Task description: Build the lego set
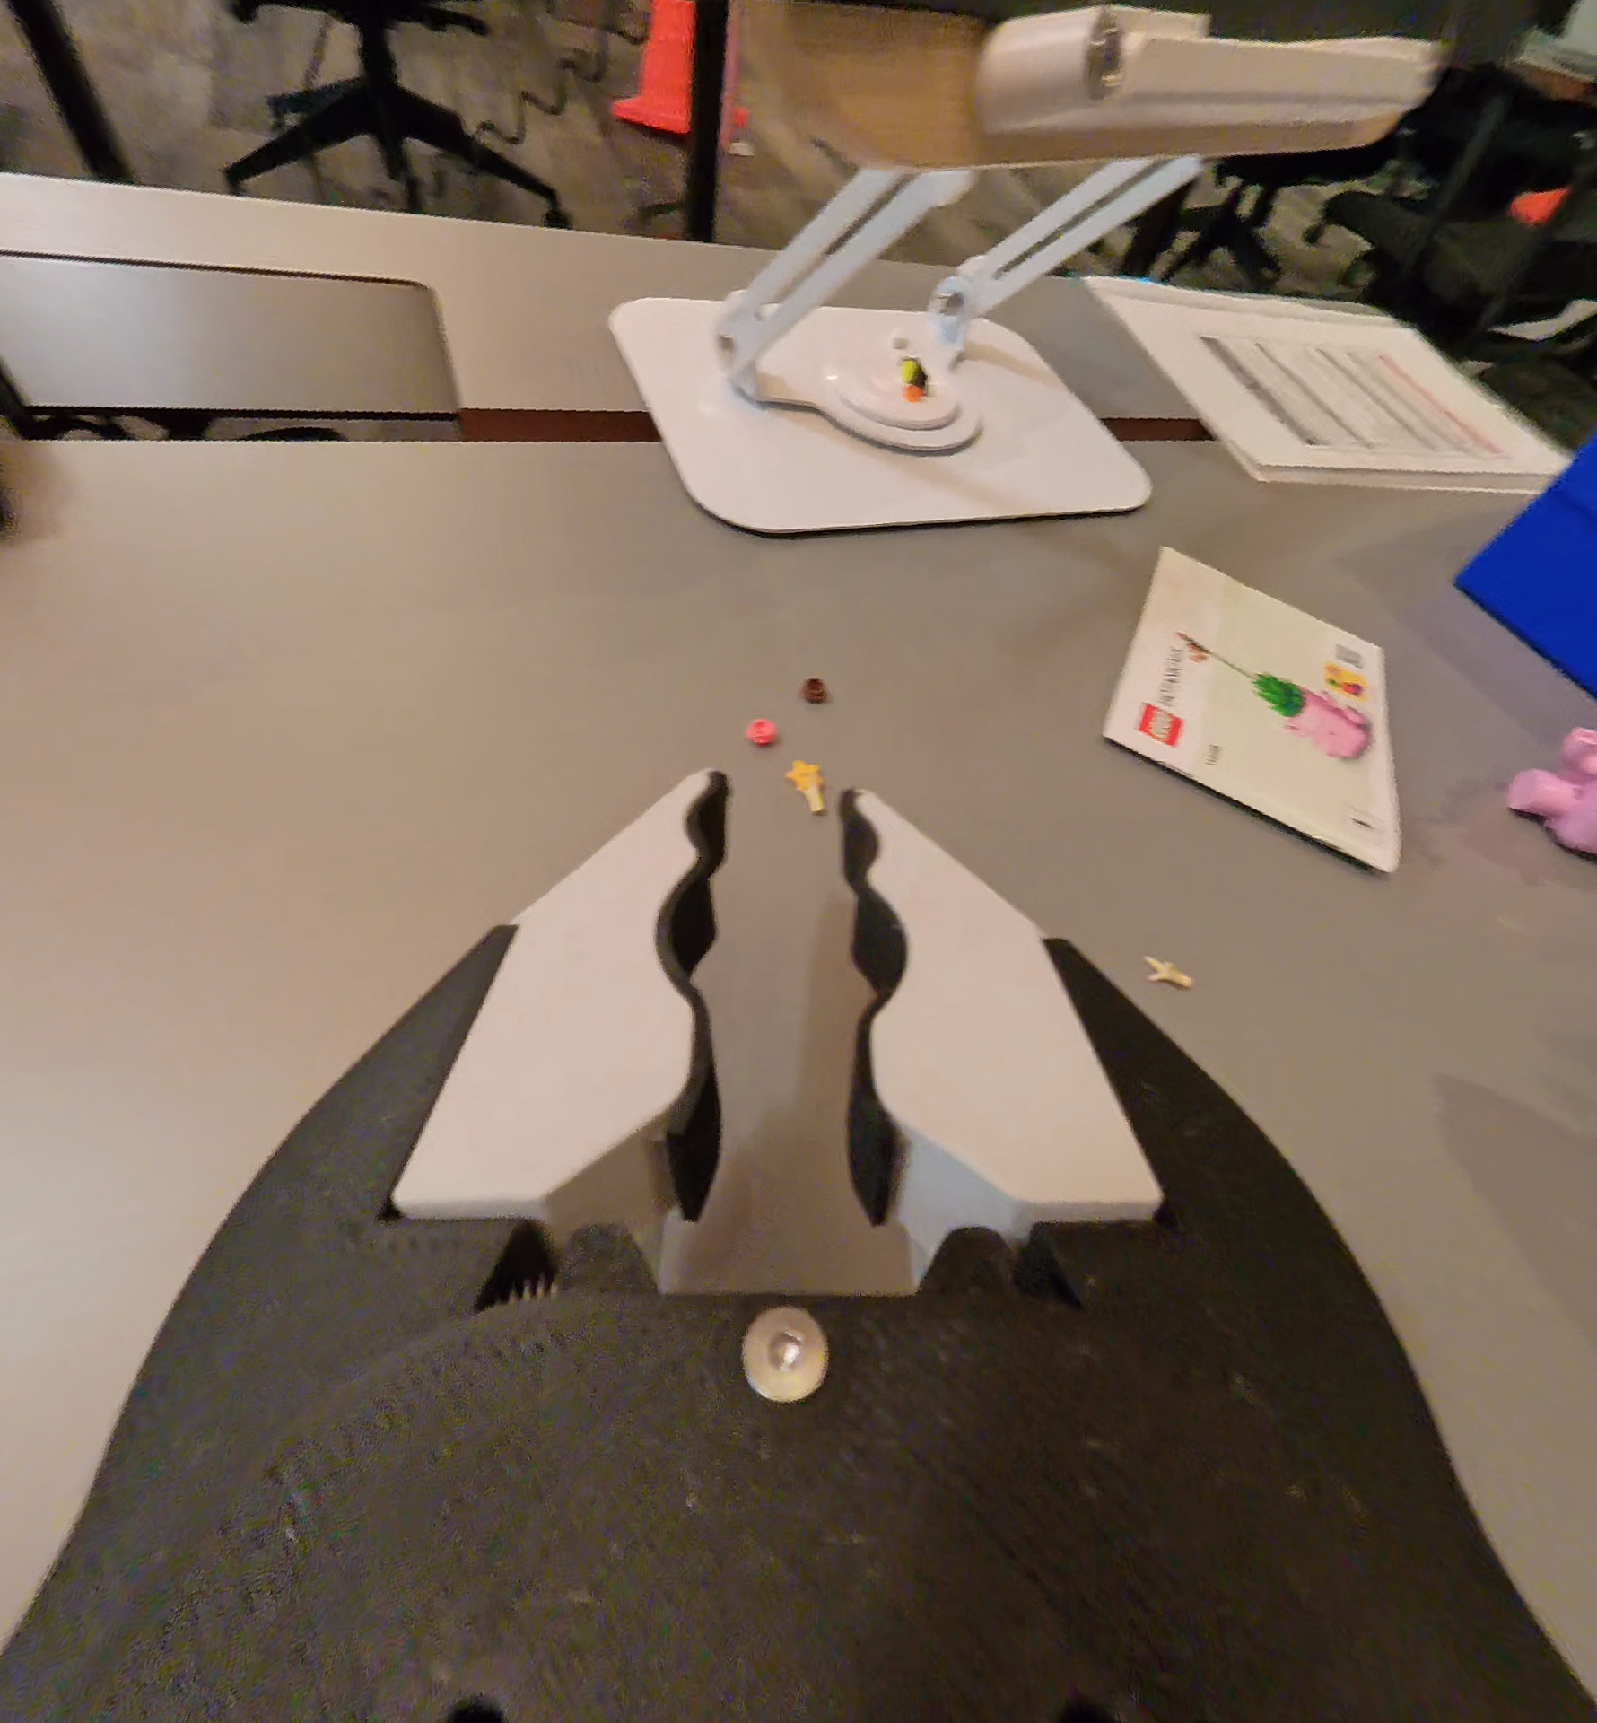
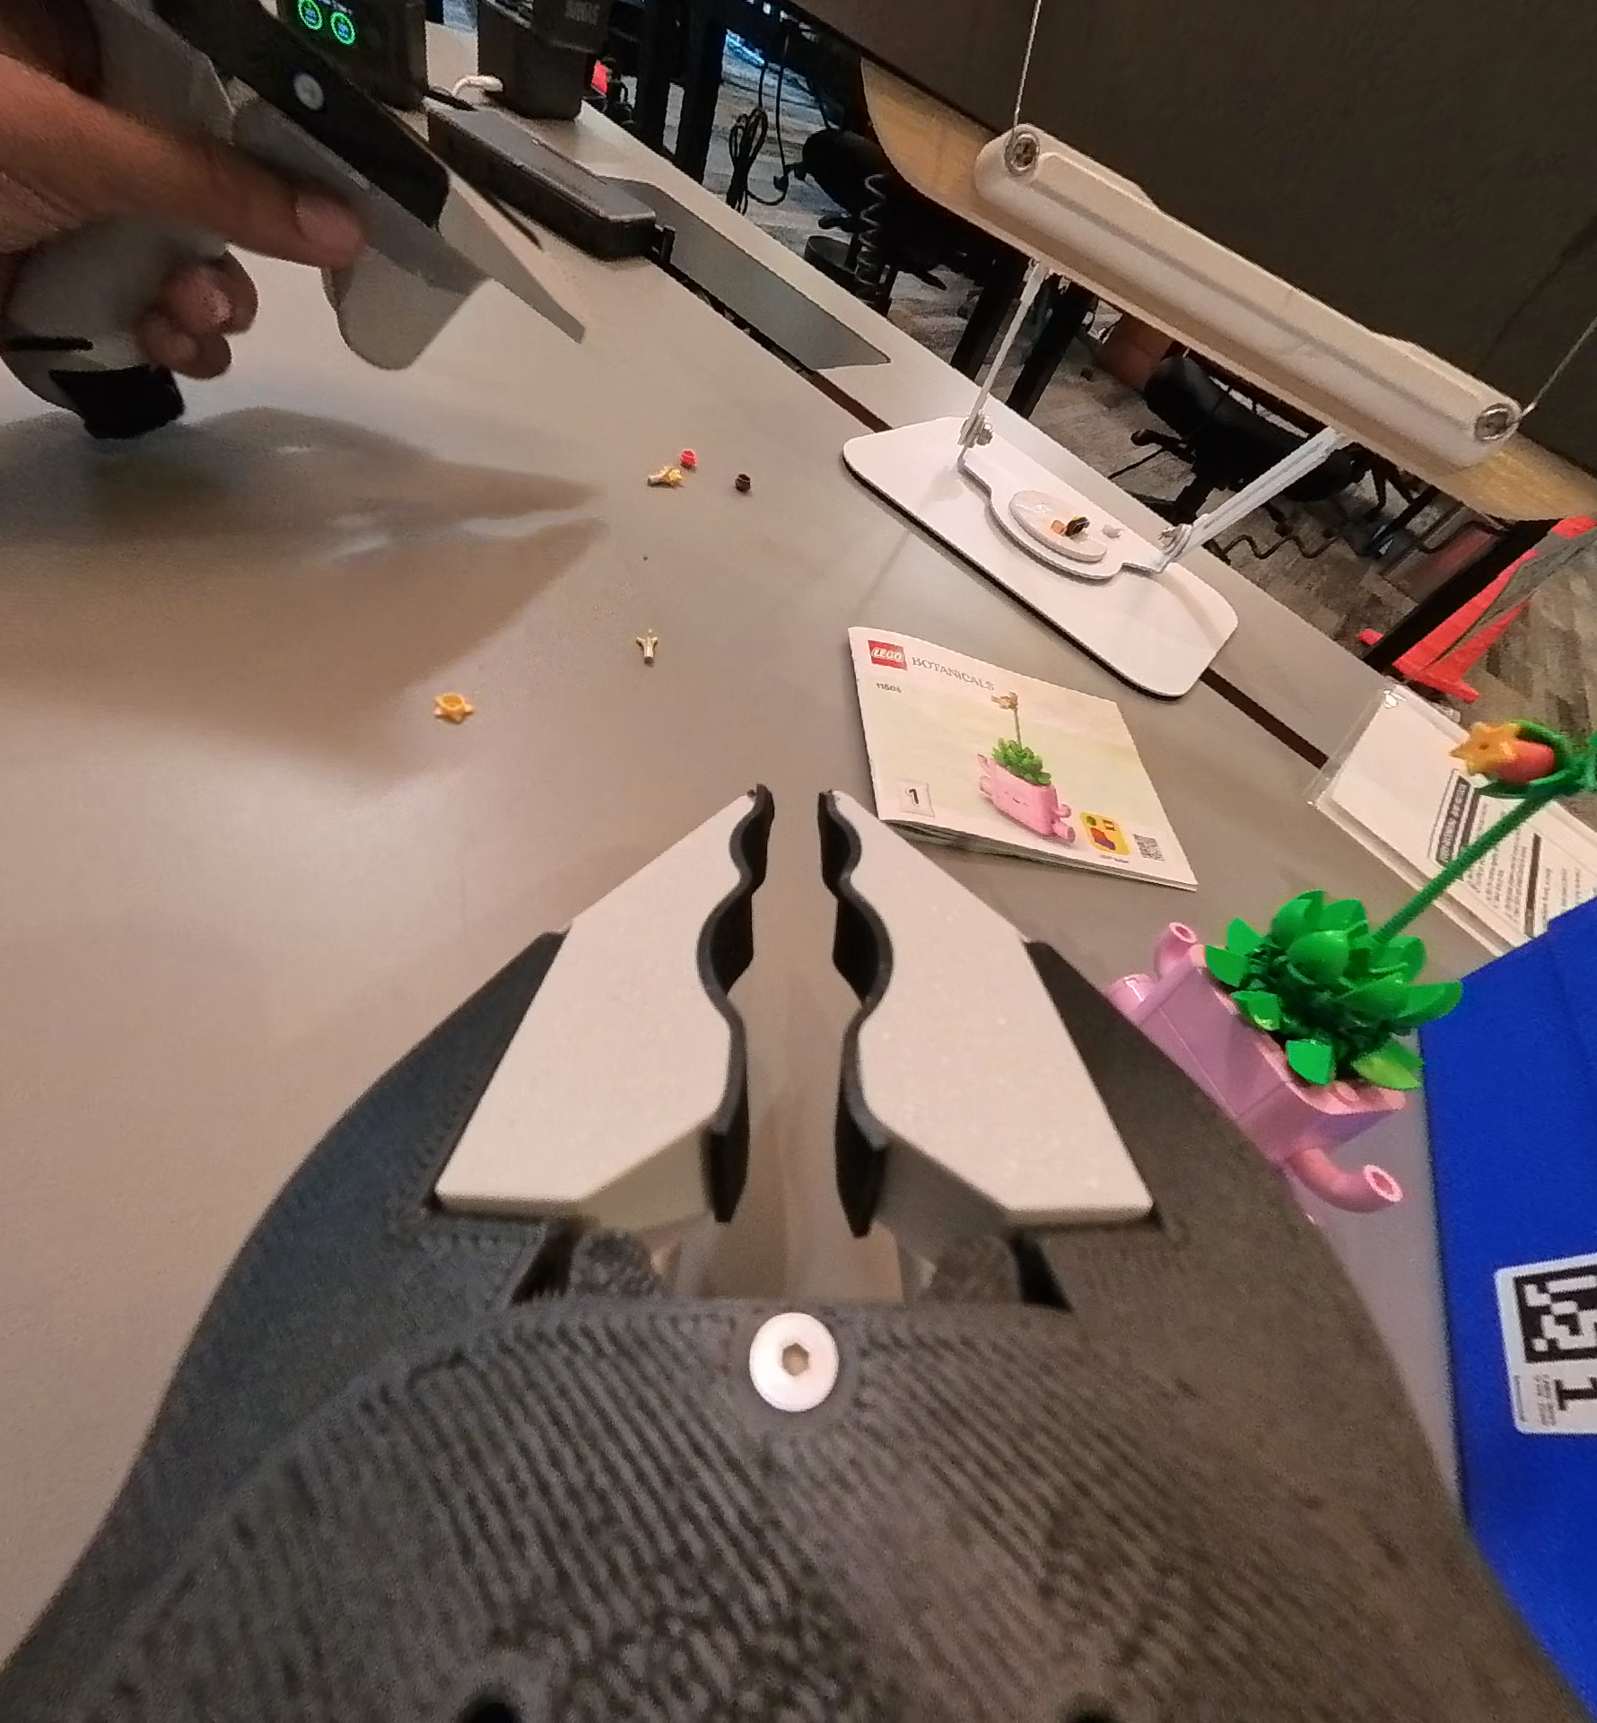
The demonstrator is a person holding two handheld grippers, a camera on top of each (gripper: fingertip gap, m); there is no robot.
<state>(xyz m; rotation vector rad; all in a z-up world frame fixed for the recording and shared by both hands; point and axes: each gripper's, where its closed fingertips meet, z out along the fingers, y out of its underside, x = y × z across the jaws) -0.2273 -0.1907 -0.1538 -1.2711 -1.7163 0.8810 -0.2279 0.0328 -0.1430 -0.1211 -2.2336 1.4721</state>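
Observation:
My left gripper (image 1: 784, 792) is open and empty, low over the grey table. A small yellow flower piece (image 1: 806, 783) lies just ahead of its tips, with a pink round stud (image 1: 761, 732) and a brown round stud (image 1: 814, 690) beyond. A tan piece (image 1: 1168, 971) lies to the right. My right gripper (image 2: 795, 800) is open by a narrow gap and empty. To its right stands the pink pot (image 2: 1261, 1054) with green leaves (image 2: 1326, 970) and a stem with red buds (image 2: 1522, 765). Another yellow flower piece (image 2: 453, 707) and the tan piece (image 2: 648, 645) lie ahead of it.
The instruction booklet (image 2: 1009, 755) lies flat ahead right. A blue box (image 2: 1568, 1212) stands close on the right. A white stand (image 2: 1056, 550) with tiny pieces on its base sits at the back. A hand holds the left gripper (image 2: 403, 280) at upper left. Left tips to right tips: about 25 centimetres. My left gripper is the nearer one to the small yellow flower piece (image 1: 806, 783): about 6 centimetres, against 25 centimetres. My right wrist view (image 2: 666, 475) looks at it from another angle. It is some 7 centimetres from my left tips to the pink round stud (image 1: 761, 732). It turns up in the right wrist view (image 2: 689, 461) as well. My right gripper is the nearer one to the pink pot (image 2: 1261, 1054): about 11 centimetres, against 30 centimetres.

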